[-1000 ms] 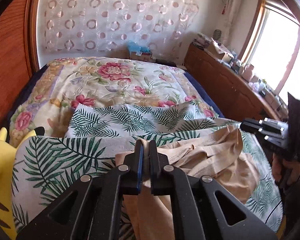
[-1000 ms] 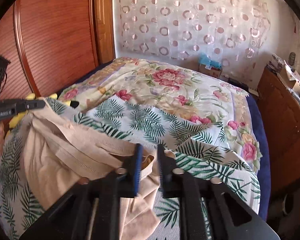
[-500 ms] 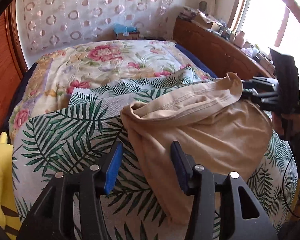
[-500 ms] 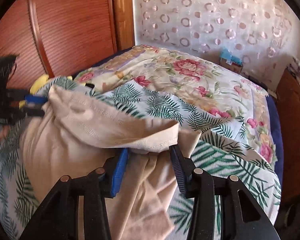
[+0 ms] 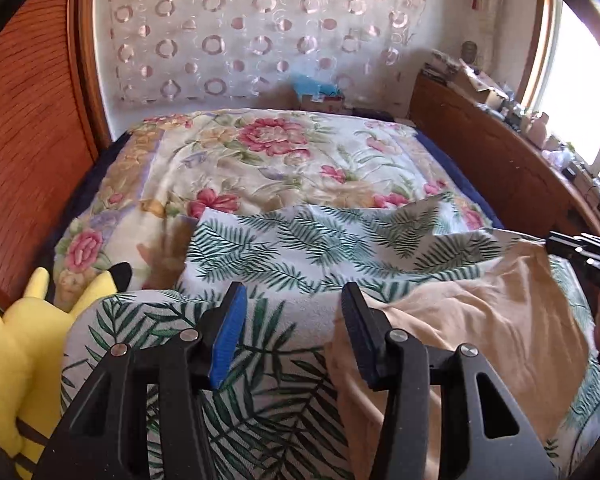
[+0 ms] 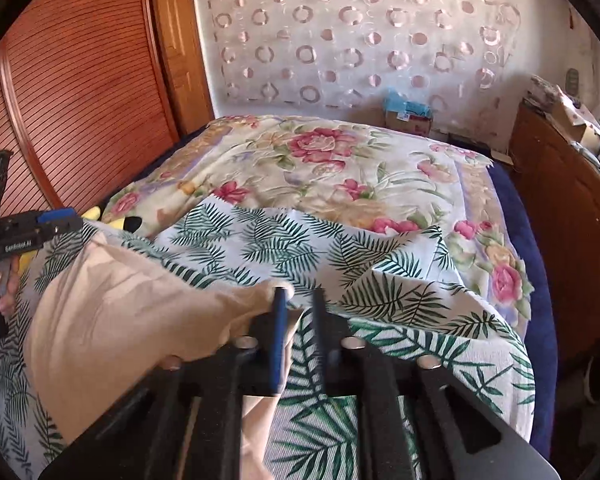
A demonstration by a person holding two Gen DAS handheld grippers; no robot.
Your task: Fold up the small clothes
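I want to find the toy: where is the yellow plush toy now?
In the left wrist view, the yellow plush toy lies at the far left edge of the bed, beside the palm-leaf sheet, below the wooden wardrobe.

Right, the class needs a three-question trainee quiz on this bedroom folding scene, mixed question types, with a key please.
1. True or false: the left hand-held gripper is shut on the beige garment.
2. The cloth under the garment shows: A stripes, B green leaves, C checks?
3. What colour is the soft toy lying left of the cloth?
Key: 1 false, its jaws stand open with nothing between them; 2 B; 3 yellow.
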